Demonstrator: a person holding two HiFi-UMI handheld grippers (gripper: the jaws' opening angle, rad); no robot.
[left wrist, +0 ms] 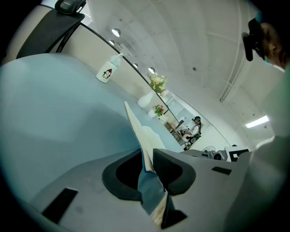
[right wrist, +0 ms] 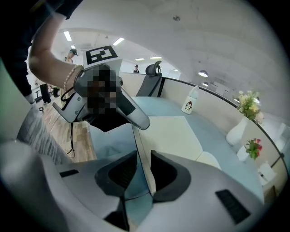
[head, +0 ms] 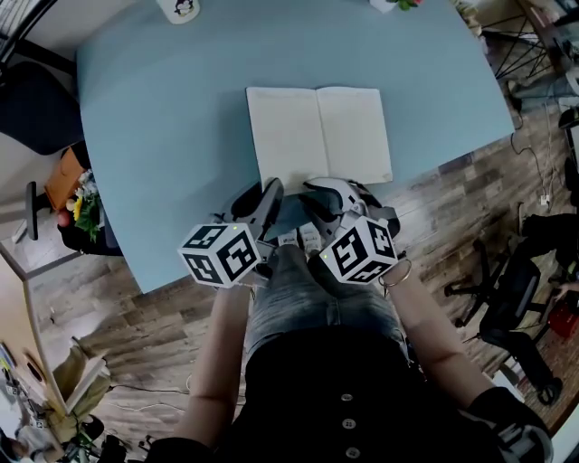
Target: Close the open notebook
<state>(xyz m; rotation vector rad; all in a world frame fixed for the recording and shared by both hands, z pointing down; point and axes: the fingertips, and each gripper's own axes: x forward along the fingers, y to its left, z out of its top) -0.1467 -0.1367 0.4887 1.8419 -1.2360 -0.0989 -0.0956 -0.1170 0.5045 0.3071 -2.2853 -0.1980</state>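
The notebook (head: 317, 136) lies open on the blue table (head: 163, 136), showing two blank white pages. Both grippers sit at its near edge. My left gripper (head: 271, 192) is at the left page close to the spine, and my right gripper (head: 318, 190) is at the right page. In the left gripper view, the notebook's edge (left wrist: 136, 124) runs between the jaws of the left gripper (left wrist: 146, 158), which are shut on it. In the right gripper view, the right gripper (right wrist: 141, 163) likewise pinches the notebook's edge (right wrist: 167, 136).
A white bottle with a penguin mark (head: 184, 9) stands at the table's far edge. White vases with flowers (right wrist: 240, 127) stand at the far right. Office chairs are on the floor to the right (head: 507, 289) and to the left (head: 32, 108). The table's near edge runs just below the grippers.
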